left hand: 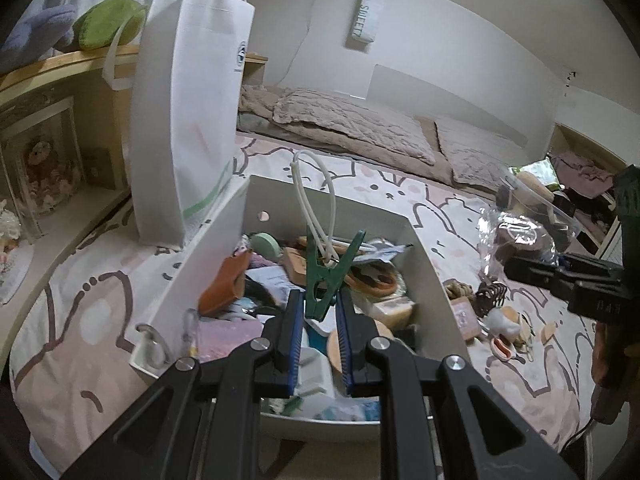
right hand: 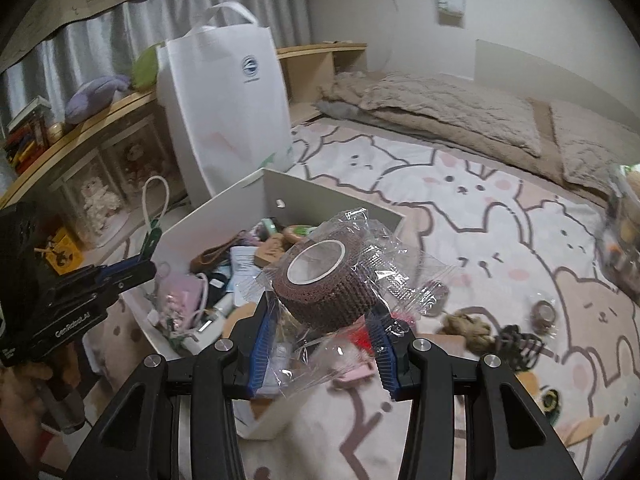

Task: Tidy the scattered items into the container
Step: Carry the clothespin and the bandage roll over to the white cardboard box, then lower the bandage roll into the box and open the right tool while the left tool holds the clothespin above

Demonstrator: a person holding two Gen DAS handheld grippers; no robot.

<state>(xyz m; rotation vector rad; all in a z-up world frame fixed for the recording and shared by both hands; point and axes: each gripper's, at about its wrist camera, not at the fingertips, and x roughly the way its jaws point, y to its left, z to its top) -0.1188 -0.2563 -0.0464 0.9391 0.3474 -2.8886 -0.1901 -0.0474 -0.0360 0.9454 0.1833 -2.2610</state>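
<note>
Left gripper (left hand: 318, 316) clamps stiff green clothespin (left hand: 326, 276); right gripper (right hand: 320, 332) pinches light tape roll (right hand: 326, 280), slippery wrapper, over box (right hand: 332, 196).

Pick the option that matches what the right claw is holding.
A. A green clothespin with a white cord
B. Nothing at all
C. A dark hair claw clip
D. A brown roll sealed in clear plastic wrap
D: in the right wrist view the right claw is shut on a brown roll sealed in clear plastic wrap, held just short of the white container; the green clothespin sits in the left claw instead.
</note>
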